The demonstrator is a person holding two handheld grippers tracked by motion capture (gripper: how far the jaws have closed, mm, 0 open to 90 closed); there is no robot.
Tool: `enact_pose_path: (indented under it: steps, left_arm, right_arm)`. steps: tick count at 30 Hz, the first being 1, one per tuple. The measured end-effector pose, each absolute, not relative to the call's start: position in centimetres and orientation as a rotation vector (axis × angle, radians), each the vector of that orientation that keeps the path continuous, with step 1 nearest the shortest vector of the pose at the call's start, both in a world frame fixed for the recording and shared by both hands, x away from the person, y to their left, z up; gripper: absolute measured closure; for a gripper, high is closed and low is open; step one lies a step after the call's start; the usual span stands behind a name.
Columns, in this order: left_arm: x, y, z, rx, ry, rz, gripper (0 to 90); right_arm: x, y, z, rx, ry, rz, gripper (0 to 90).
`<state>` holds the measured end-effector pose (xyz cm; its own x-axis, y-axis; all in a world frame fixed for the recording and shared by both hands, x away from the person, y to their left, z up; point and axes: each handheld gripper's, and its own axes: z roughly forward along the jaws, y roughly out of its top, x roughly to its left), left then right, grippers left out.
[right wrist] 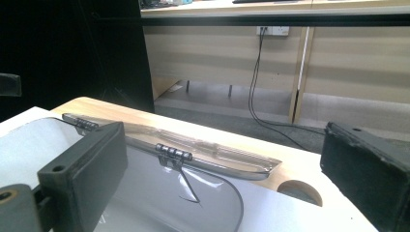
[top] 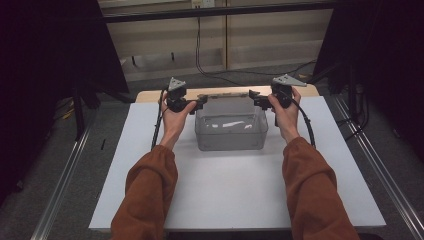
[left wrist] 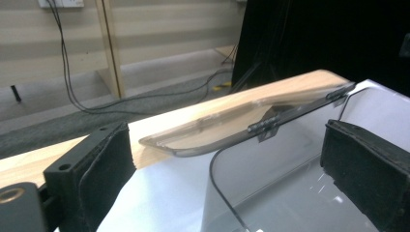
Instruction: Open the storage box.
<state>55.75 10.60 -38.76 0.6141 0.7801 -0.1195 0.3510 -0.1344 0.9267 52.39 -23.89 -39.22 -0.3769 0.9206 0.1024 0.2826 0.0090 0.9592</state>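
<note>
A clear plastic box (top: 230, 131) stands on the white board (top: 230, 195), toward its far edge. Its hinged lid (top: 226, 94) is swung open and lies back over the wooden tabletop behind. My left gripper (top: 201, 103) hovers at the box's back left corner and my right gripper (top: 254, 99) at its back right corner. In the left gripper view the jaws of the left gripper (left wrist: 229, 145) stand wide apart, with the lid's end (left wrist: 227, 128) and box rim (left wrist: 270, 188) between them, untouched. The right gripper (right wrist: 229, 145) is likewise open around the lid's other end (right wrist: 212, 153).
Bare wood (top: 150, 95) shows past the board, with a round hole (right wrist: 296, 191) near the right corner. Black cables (top: 210, 67) trail over the floor beyond. Metal rails (top: 65, 175) run along both sides of the table, and dark curtains hang left and right.
</note>
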Motion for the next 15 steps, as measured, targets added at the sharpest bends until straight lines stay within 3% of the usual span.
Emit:
enact_pose_path:
  steps: [15]
  left_arm:
    - [53.9,12.0,-39.1,1.713,0.882,0.544,3.9]
  right_arm:
    - [50.8,-24.2,-39.3,1.208,1.67,1.358,3.1]
